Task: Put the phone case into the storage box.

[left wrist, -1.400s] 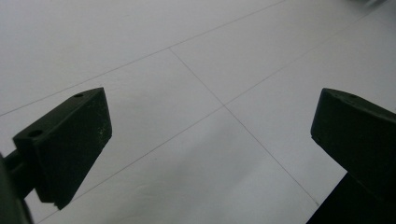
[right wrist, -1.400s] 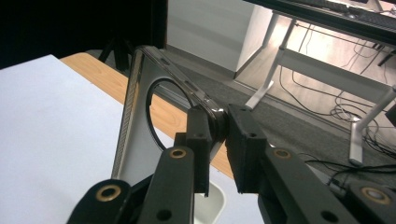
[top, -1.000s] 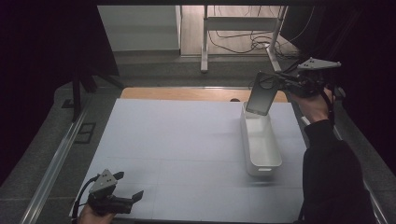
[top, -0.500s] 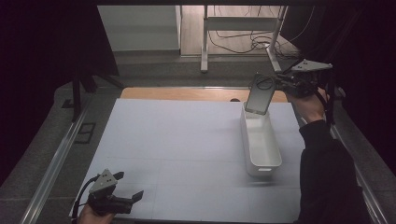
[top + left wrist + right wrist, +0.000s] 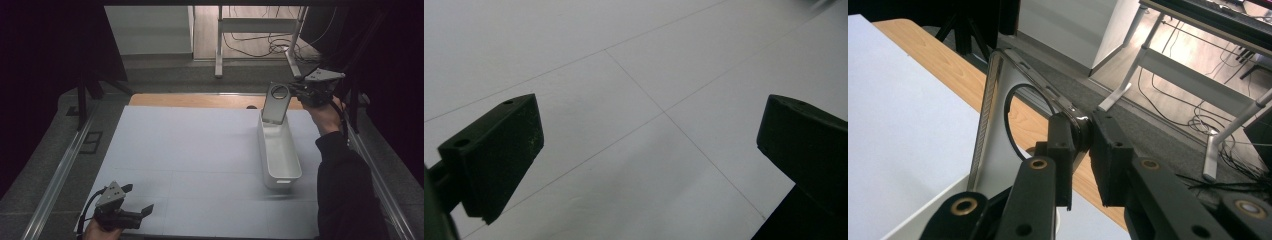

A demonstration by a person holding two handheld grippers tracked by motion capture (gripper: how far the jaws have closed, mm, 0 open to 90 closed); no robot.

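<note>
Partly hidden behind jaws: phone (image 5: 998, 145)

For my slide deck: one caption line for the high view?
Right tool holds a flat grey plate with a round hole over the far end of a white bin; left tool rests open.

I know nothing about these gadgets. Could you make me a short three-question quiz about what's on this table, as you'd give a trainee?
1. True or false: the right gripper is clamped on the flat grey plate with a round hole.
2. What lies directly under that plate: A) the white bin, B) bare wood, C) the floor?
3. How do the left gripper's jaws stand, and what is between them?

Key:
1. True; its pads pinch the plate's edge.
2. A, at the bin's far end.
3. Wide apart, nothing between them, over the white table cover.
</note>
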